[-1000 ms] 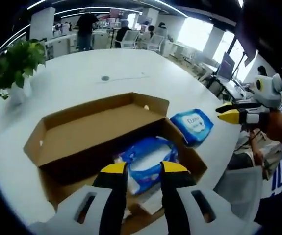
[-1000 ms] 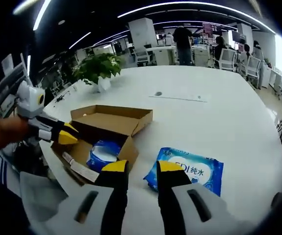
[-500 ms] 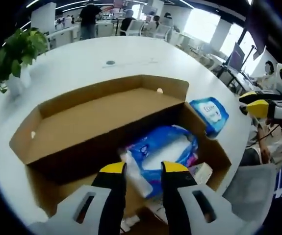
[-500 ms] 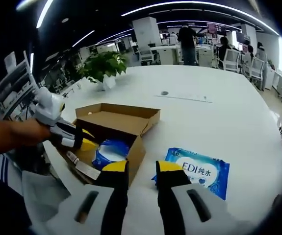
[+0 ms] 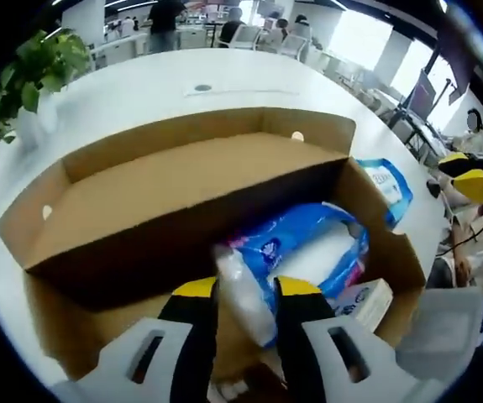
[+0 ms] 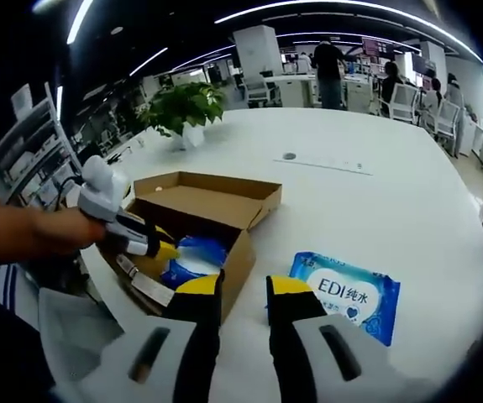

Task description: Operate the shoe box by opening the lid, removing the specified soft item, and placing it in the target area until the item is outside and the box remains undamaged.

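An open-plan office surrounds a large white round table (image 6: 409, 210), with desks, chairs and standing people in the background and a potted plant (image 6: 184, 109) near the table's far edge. On the table sits a brown cardboard shoe box (image 5: 367, 252) with its lid (image 5: 174, 180) folded fully back and lying flat behind the box.

In the left gripper view, the left gripper (image 5: 246, 290) is lowered into the box, its yellow-tipped jaws a narrow gap apart on either side of one end of a blue and white soft pack (image 5: 304, 252). I cannot tell whether the jaws are pressing on it. The pack lies inside the box, its long axis running from between the jaws diagonally toward the box's right end wall. A small white carton (image 5: 365, 300) rests in the box just beside the pack.

In the right gripper view, the right gripper (image 6: 244, 287) hovers above the table near the box's front corner, jaws slightly apart and holding nothing. A flat blue wet-wipes pack (image 6: 348, 295) marked "EDI" lies on the table just outside the box, to its right, its long side angled across the view.
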Demonstrator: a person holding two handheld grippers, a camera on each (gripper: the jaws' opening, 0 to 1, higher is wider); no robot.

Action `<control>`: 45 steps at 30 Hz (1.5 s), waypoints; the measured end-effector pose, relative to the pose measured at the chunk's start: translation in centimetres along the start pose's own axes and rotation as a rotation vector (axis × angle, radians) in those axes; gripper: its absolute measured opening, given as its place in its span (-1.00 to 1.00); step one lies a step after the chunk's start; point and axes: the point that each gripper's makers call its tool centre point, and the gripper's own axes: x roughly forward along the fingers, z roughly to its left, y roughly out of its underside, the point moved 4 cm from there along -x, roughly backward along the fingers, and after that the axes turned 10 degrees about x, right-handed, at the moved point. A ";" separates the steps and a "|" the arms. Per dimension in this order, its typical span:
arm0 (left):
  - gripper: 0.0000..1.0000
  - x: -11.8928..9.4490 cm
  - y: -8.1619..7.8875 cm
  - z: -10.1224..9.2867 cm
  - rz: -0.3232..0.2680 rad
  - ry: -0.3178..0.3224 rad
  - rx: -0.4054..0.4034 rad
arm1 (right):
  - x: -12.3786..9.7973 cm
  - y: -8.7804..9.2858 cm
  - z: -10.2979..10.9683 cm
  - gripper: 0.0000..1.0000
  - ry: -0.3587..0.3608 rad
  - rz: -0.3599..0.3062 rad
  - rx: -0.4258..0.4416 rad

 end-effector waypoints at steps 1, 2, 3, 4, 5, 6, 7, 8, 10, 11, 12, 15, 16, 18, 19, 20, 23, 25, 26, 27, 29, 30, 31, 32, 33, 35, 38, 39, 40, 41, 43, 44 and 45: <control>-0.52 0.0 0.1 0.0 0.002 0.000 -0.006 | 0.1 0.0 0.0 -0.62 -0.002 0.002 -0.001; -0.53 0.0 0.1 0.1 0.004 0.001 -0.005 | 0.2 -0.1 0.1 -0.62 -0.004 0.003 -0.001; -0.53 0.0 0.2 0.4 0.008 -0.003 -0.008 | 0.3 -0.1 0.1 -0.62 -0.005 0.002 -0.003; -0.53 0.0 0.3 0.5 0.011 -0.005 -0.011 | 0.4 -0.1 0.1 -0.62 -0.006 0.005 -0.003; -0.53 0.0 0.5 0.7 0.015 -0.005 -0.014 | 0.5 -0.1 0.1 -0.62 -0.007 0.007 -0.003; -0.54 -0.1 0.5 0.7 0.016 -0.005 -0.016 | 0.6 -0.1 0.2 -0.62 -0.009 0.006 -0.003; -0.54 0.0 0.6 1.1 0.015 -0.008 -0.017 | 0.7 -0.2 0.3 -0.62 -0.010 0.006 -0.005; -0.53 0.0 0.7 1.2 0.016 -0.009 -0.017 | 0.8 -0.2 0.4 -0.62 -0.011 0.008 -0.007; -0.54 -0.1 1.0 1.5 0.019 -0.009 -0.025 | 1.0 -0.3 0.6 -0.62 -0.015 0.010 -0.007; -0.54 -0.2 1.1 1.6 0.022 -0.011 -0.024 | 1.2 -0.3 0.7 -0.63 -0.016 0.011 -0.009; -0.55 -0.2 1.2 1.9 0.023 -0.010 -0.029 | 1.3 -0.3 0.9 -0.63 -0.019 0.013 -0.010; -0.54 -0.5 1.6 2.4 0.021 -0.013 -0.038 | 1.7 -0.4 1.3 -0.63 -0.025 0.016 -0.014; -0.54 -0.6 1.7 2.6 0.022 -0.014 -0.037 | 1.8 -0.4 1.5 -0.63 -0.028 0.017 -0.014; -0.54 -0.9 1.9 2.9 0.023 -0.016 -0.044 | 2.1 -0.4 1.7 -0.63 -0.032 0.018 -0.016; -0.54 -1.0 2.1 3.2 0.024 -0.020 -0.043 | 2.3 -0.4 2.0 -0.64 -0.036 0.019 -0.018; -0.54 -1.1 2.2 3.4 0.026 -0.021 -0.047 | 2.4 -0.4 2.2 -0.64 -0.038 0.019 -0.018; -0.54 -1.6 2.5 4.0 0.026 -0.026 -0.054 | 3.1 -0.4 3.0 -0.64 -0.048 0.025 -0.026; -0.54 -1.9 2.7 4.4 0.025 -0.030 -0.056 | 3.4 -0.5 3.4 -0.64 -0.055 0.027 -0.027; -0.54 -2.0 2.8 4.7 0.026 -0.033 -0.060 | 3.7 -0.5 3.8 -0.64 -0.058 0.028 -0.031; -0.55 -2.1 2.9 4.9 0.025 -0.033 -0.062 | 3.9 -0.6 4.0 -0.64 -0.061 0.029 -0.031; -0.54 -2.2 3.1 5.2 0.026 -0.034 -0.069 | 4.3 -0.6 4.5 -0.65 -0.067 0.033 -0.033; -0.54 -2.3 3.2 5.4 0.025 -0.036 -0.069 | 4.6 -0.6 4.8 -0.64 -0.072 0.035 -0.038; -0.54 -2.4 3.3 5.5 0.026 -0.036 -0.071 | 4.8 -0.6 5.0 -0.65 -0.074 0.037 -0.040; -0.54 -2.5 3.4 5.7 0.026 -0.035 -0.075 | 5.1 -0.6 5.3 -0.65 -0.078 0.042 -0.043; -0.55 -2.5 3.5 5.8 0.025 -0.034 -0.075 | 5.4 -0.6 5.6 -0.65 -0.081 0.044 -0.044; -0.55 -2.6 3.7 6.0 0.026 -0.028 -0.080 | 6.1 -0.4 6.1 -0.65 -0.087 0.056 -0.051; -0.56 -2.6 3.8 6.0 0.023 -0.022 -0.086 | 7.4 0.0 6.7 -0.66 -0.089 0.078 -0.062; -0.56 -2.6 3.7 6.1 0.021 -0.019 -0.085 | 8.0 0.2 6.9 -0.65 -0.088 0.095 -0.063; -0.55 -2.5 3.7 6.1 0.020 -0.018 -0.084 | 8.2 0.3 6.9 -0.65 -0.089 0.097 -0.060; -0.55 -2.5 3.7 6.1 0.020 -0.015 -0.088 | 8.8 0.4 7.2 -0.66 -0.087 0.107 -0.062; -0.56 -2.2 3.8 6.3 0.020 -0.009 -0.090 | 9.8 0.6 7.7 -0.66 -0.091 0.121 -0.067; -0.55 -2.1 3.8 6.5 0.019 -0.008 -0.091 | 10.1 0.7 7.7 -0.65 -0.088 0.130 -0.070; -0.56 -1.9 3.8 6.7 0.019 -0.005 -0.092 | 10.5 0.8 7.8 -0.66 -0.088 0.140 -0.070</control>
